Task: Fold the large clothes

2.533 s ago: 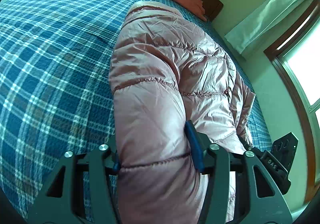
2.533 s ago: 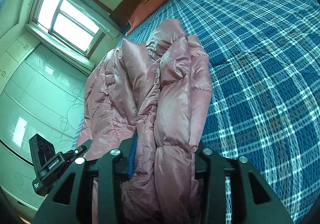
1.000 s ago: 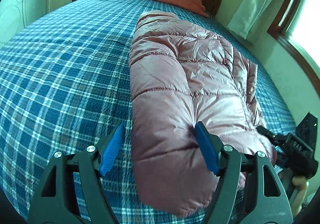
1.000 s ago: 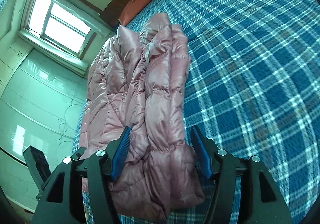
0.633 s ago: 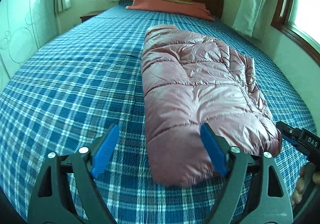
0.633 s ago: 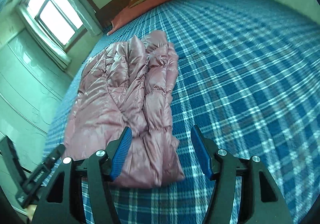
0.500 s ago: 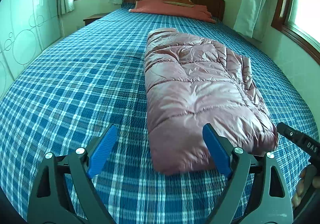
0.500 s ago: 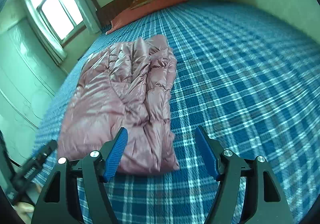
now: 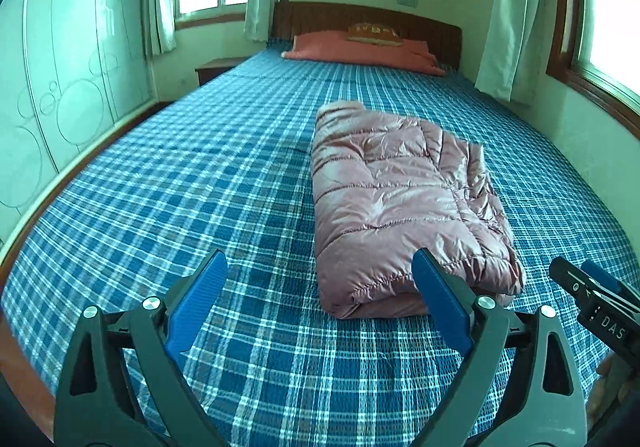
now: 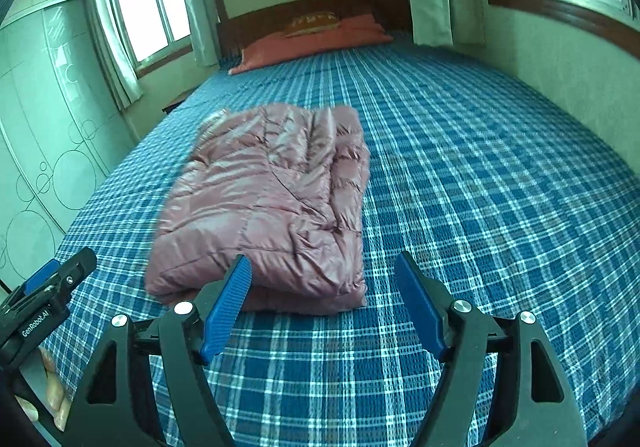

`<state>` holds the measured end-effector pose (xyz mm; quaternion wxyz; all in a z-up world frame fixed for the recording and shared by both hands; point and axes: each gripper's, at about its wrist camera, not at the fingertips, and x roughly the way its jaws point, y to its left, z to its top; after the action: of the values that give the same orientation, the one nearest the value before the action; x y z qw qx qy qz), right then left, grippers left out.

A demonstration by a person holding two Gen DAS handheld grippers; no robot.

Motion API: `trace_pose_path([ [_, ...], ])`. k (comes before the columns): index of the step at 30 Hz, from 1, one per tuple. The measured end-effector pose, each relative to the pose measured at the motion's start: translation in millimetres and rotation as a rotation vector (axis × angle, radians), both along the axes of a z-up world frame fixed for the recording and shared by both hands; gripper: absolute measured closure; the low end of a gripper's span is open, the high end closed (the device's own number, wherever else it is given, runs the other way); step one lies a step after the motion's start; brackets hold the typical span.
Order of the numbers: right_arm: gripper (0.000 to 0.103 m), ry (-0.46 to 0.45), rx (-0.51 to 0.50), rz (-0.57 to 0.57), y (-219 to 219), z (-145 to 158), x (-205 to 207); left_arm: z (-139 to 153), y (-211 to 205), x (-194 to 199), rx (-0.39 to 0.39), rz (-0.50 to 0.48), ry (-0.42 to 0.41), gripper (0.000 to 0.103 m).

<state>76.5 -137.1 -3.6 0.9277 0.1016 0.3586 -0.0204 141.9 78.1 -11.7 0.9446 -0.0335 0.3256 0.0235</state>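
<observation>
Two handheld grippers hung above a bed (image 9: 200, 175) w/ a blue plaid cover, both clear of the pink puffer jacket (image 9: 396, 203) that lay folded into a thick rectangle on the cover, nearer the foot and toward the window-side edge. Left gripper (image 9: 320, 279) had its jaws opening, blue pads spread wide, nothing between them but bedcover; the jacket's near edge sat just beyond its right pad. Right gripper (image 10: 324, 275) was likewise opening and empty, the jacket's near corner just past its left pad. An orange pillow (image 9: 360, 47) rested against the wooden headboard (image 9: 372, 17). Curtains (image 9: 504, 15) hung beside the windows.
</observation>
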Motion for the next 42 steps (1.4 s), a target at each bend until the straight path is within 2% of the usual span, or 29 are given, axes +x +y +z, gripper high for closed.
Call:
trace_pose_path([
  [8, 0.029, -0.050, -0.058, 0.010, 11, 12, -12, 13, -7, -17, -0.015, -0.004, -0.020, 0.008],
  [42, 0.029, -0.069, -0.060, 0.024, 17, 14, -19, 13, -14, -26, -0.002, 0.005, -0.028, 0.008],
])
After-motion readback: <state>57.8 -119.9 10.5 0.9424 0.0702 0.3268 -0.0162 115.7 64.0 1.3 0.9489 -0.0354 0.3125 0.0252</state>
